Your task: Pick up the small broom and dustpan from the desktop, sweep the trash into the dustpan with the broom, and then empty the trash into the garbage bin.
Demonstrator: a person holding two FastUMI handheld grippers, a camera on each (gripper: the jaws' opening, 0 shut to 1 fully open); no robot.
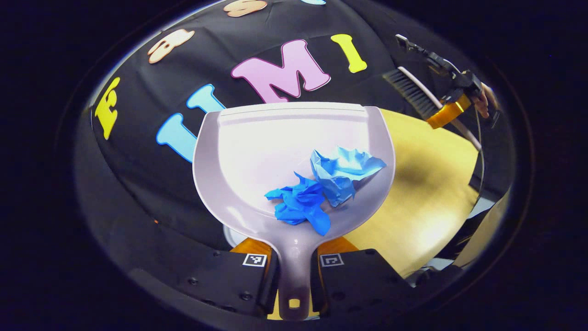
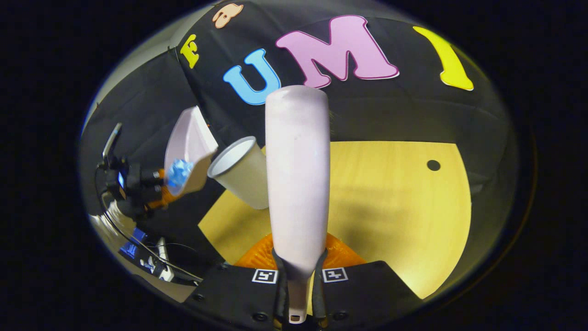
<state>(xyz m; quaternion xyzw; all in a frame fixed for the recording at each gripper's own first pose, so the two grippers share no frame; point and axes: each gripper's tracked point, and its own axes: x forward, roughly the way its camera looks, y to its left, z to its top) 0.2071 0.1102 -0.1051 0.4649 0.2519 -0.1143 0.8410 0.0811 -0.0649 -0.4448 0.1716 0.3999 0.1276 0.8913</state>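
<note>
As both tools are clamped in their grippers, entries run from each grip outward.

Left gripper (image 1: 294, 271): at 6 o'clock in the left gripper view; both fingers pressed against the dustpan's handle, one on each side.
Dustpan (image 1: 257, 151): pale, held off the desktop, its handle running down to 6 o'clock and its scoop spreading toward 12 o'clock; in the right gripper view it shows at 9 o'clock (image 2: 190, 138), tilted, just beside the bin's rim.
Trash, darker piece (image 1: 301, 207): crumpled blue scrap lying in the scoop near the handle end.
Trash, lighter piece (image 1: 342, 170): crumpled pale-blue scrap touching the darker one, toward 2 o'clock from it, against the scoop's right wall.
Right gripper (image 2: 298, 280): at 6 o'clock in the right gripper view; fingers closed tight on the broom's narrow handle. It also shows far off at 2 o'clock in the left gripper view (image 1: 448, 112), with a hand (image 1: 484, 99) behind it.
Broom (image 2: 297, 174): pale back rising from the grip toward 12 o'clock; in the left gripper view its dark bristles (image 1: 411, 92) sit at 2 o'clock, raised above the desktop.
Garbage bin (image 2: 243, 172): pale cup-shaped container with a dark rim, at 10 o'clock from the right grip, partly behind the broom, standing at the desktop's left edge.
Desktop (image 2: 395, 207): light wood, with a small dark round hole (image 2: 433, 165) at 2 o'clock.
Cables (image 2: 151, 257): at 8 o'clock, beyond the desktop's edge.
</note>
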